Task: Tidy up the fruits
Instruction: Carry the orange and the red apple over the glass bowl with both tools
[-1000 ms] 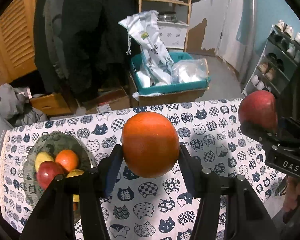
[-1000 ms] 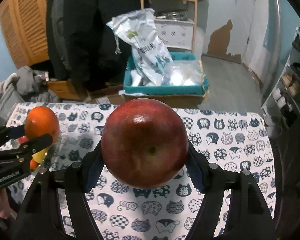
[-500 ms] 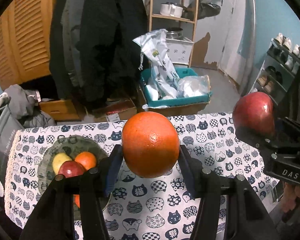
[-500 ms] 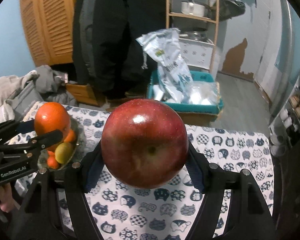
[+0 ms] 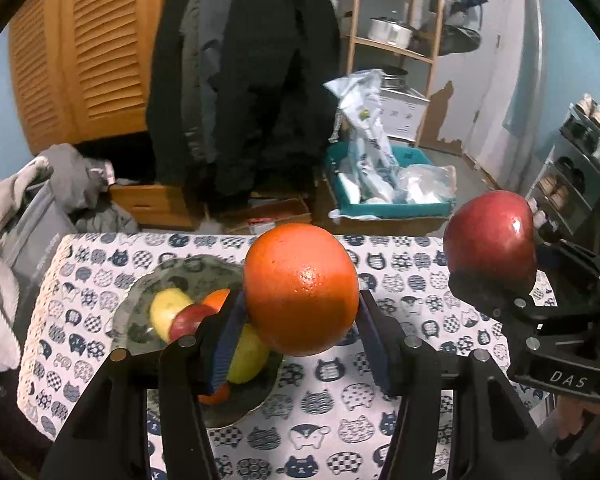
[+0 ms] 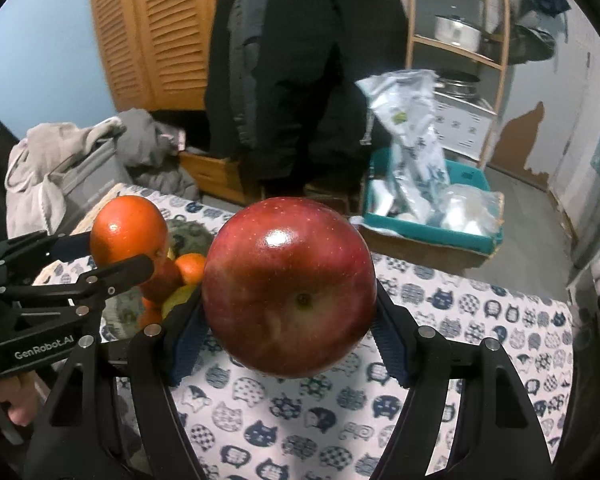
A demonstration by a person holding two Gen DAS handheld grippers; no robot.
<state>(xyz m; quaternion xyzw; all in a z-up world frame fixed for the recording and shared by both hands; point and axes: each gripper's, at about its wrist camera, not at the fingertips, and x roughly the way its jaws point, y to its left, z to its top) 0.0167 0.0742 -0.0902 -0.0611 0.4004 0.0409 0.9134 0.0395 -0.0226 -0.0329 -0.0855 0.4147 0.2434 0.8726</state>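
Observation:
My left gripper [image 5: 300, 320] is shut on a large orange [image 5: 301, 288] held in the air above the table. The right gripper [image 6: 288, 324] is shut on a big red apple [image 6: 288, 286], also lifted. In the left wrist view the apple [image 5: 490, 236] hangs to the right of the orange. Seen from the right wrist, the orange [image 6: 128, 232] and the left gripper [image 6: 112, 252] are at the left. A dark green plate [image 5: 188, 272] on the left part of the table holds several fruits: a yellow one [image 5: 166, 312], a small red apple [image 5: 188, 320] and small oranges.
The table wears a white cloth with a cat print [image 5: 380, 416]. Its far edge drops to a floor with a teal crate of bags [image 5: 384, 192]. Grey clothes [image 5: 4, 280] are piled at the left edge. A shoe rack [image 5: 580, 168] stands at the right.
Both grippers have moved left with their fruits and risen a little. The plate of fruit now lies nearer the centre, partly behind the left gripper's fingers.

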